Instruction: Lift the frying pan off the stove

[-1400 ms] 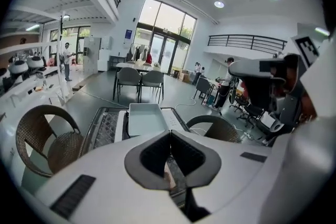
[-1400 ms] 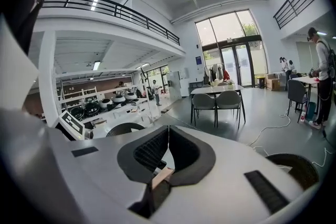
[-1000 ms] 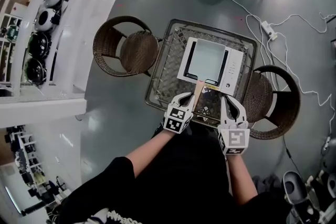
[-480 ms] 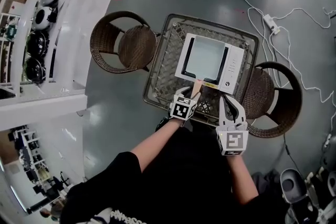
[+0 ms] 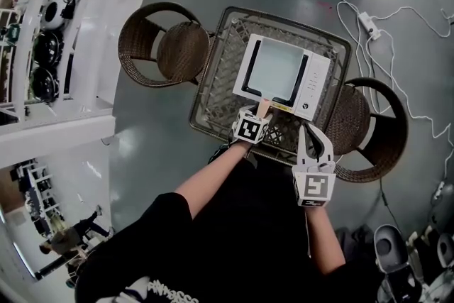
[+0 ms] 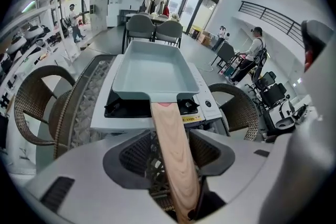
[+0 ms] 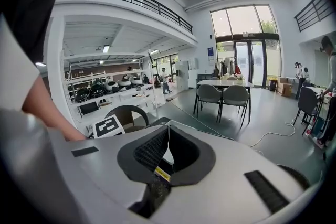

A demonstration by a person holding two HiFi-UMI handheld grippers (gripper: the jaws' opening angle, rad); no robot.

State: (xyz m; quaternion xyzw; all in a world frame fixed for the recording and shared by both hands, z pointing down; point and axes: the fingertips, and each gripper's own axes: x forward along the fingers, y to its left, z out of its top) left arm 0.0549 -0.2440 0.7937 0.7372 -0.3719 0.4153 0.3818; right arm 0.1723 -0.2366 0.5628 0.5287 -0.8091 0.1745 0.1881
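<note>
A pale grey rectangular frying pan [image 5: 273, 71] sits on a white portable stove [image 5: 316, 89] on the wire table. Its light wooden handle [image 5: 264, 108] points toward me. My left gripper [image 5: 257, 118] straddles that handle. In the left gripper view the handle [image 6: 167, 128] runs between the jaws of that gripper [image 6: 170, 150], which are opening; a gap shows beside the left pad. The pan [image 6: 152, 71] rests level on the stove [image 6: 207, 107]. My right gripper [image 5: 313, 137] hangs shut near the table's front edge, right of the handle, holding nothing [image 7: 167, 152].
The wire-mesh table [image 5: 213, 99] is flanked by a wicker chair on the left [image 5: 159, 53] and another on the right [image 5: 369, 124]. A cable and power strip [image 5: 367, 23] lie on the floor at the far right. White shelving [image 5: 78, 25] stands at the left.
My left gripper has slid forward along the handle toward the pan. The right gripper has stayed near the table's front edge. The pan has not moved.
</note>
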